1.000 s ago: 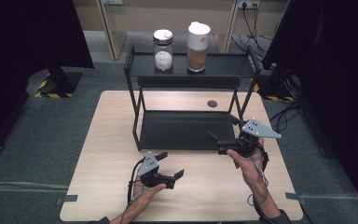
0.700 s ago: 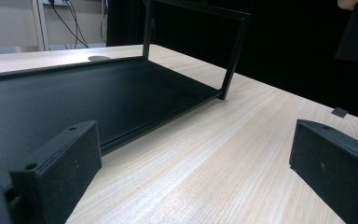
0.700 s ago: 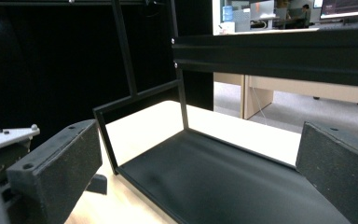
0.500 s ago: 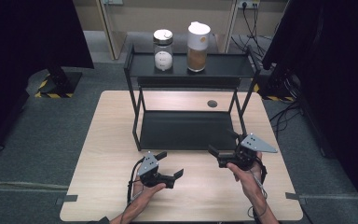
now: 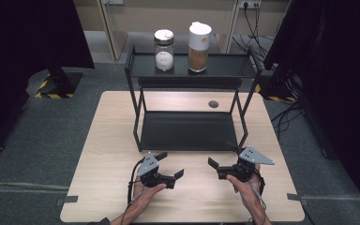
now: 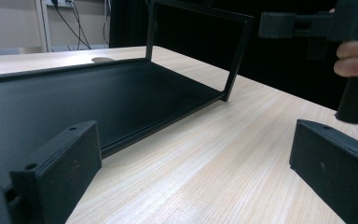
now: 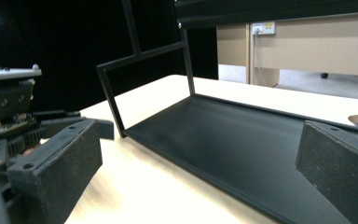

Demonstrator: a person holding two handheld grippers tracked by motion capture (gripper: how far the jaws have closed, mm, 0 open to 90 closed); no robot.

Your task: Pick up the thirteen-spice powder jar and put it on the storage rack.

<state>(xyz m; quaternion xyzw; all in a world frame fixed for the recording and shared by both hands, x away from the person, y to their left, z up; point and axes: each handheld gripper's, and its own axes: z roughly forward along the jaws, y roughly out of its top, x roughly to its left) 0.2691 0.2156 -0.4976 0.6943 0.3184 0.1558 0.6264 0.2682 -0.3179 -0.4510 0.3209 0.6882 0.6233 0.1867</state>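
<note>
Between your two grippers nothing but bare wooden table (image 5: 108, 159) is showing, and both are hovering low over its near edge. You are holding the left gripper (image 5: 170, 165) with its jaws spread wide and gripping nothing; just ahead of its fingertips (image 6: 58, 161) the front lip of the black two-tier rack (image 5: 190, 131) is lying. You are keeping the right gripper (image 5: 217, 165) wide too (its grey three-cornered plate is facing up), jaws pointing toward the left gripper, with the rack's lower shelf running beyond them. Well beyond both, on the top shelf, a glass jar (image 5: 164, 50) and a white-lidded container (image 5: 199, 40) are standing side by side.
</note>
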